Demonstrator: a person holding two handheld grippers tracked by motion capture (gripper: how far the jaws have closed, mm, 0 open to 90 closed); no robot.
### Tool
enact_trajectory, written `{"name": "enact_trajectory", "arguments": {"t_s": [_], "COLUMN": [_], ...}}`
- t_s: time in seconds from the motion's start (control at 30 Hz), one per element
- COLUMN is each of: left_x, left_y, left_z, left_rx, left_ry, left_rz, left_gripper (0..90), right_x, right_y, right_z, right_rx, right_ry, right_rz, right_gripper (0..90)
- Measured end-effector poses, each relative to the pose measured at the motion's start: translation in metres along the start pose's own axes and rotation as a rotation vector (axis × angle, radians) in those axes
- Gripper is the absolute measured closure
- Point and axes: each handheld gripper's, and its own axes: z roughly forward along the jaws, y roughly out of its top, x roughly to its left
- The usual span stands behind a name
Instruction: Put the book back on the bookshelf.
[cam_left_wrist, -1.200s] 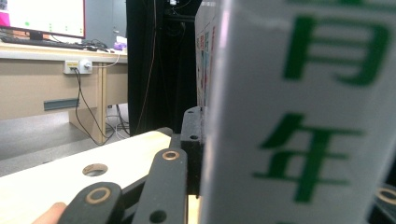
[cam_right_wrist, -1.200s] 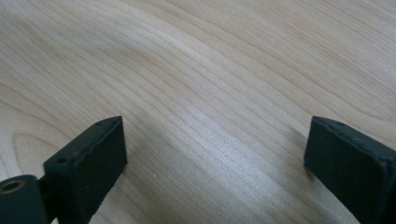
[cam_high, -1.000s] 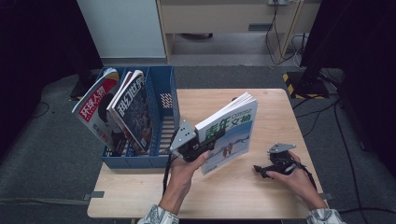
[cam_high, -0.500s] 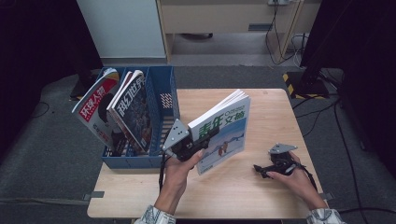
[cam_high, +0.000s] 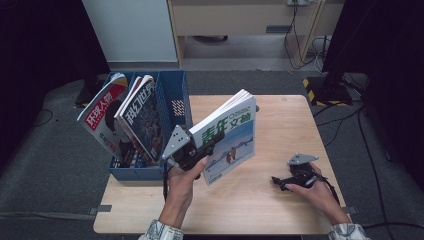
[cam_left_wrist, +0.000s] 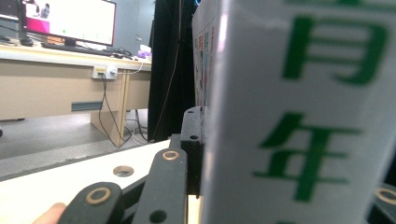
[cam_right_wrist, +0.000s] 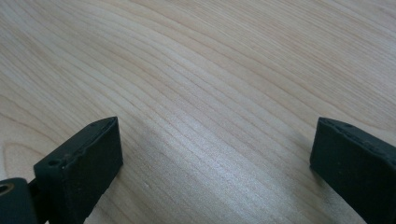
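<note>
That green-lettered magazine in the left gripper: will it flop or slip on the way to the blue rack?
The magazine stands flat and unbent, so probably stiff enough. The left gripper clamps only its lower corner; the glossy-looking cover might slip or swing.

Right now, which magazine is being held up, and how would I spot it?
Start at the wooden table with the blue file rack at its left edge. Just right of the rack, the left gripper clamps a magazine above the tabletop. Unlike the racked magazines, its white cover carries green characters.

Bare table (cam_high: 270, 200) lies between the hands; leaning magazines (cam_high: 130, 120) seemingly crowd the blue rack (cam_high: 175, 102).
</note>
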Motion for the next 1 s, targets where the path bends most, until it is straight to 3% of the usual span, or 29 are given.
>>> {"name": "enact_trajectory", "arguments": {"t_s": [0.53,1.0], "left_x": [0.010,0.016], "left_y": [0.015,0.034], "left_z": [-0.018,-0.046], "left_rx": [-0.030,-0.071], "left_ry": [0.048,0.090], "left_rz": [-0.011,-0.014], "left_gripper": [73.4,73.4], "right_x": [0.000,0.000], "right_y": [0.000,0.000], "right_z": [0.000,0.000], "right_rx": [0.000,0.000], "right_ry": [0.001,0.000], "right_rz": [0.002,0.002], "right_gripper": [2.8,2.8]}}
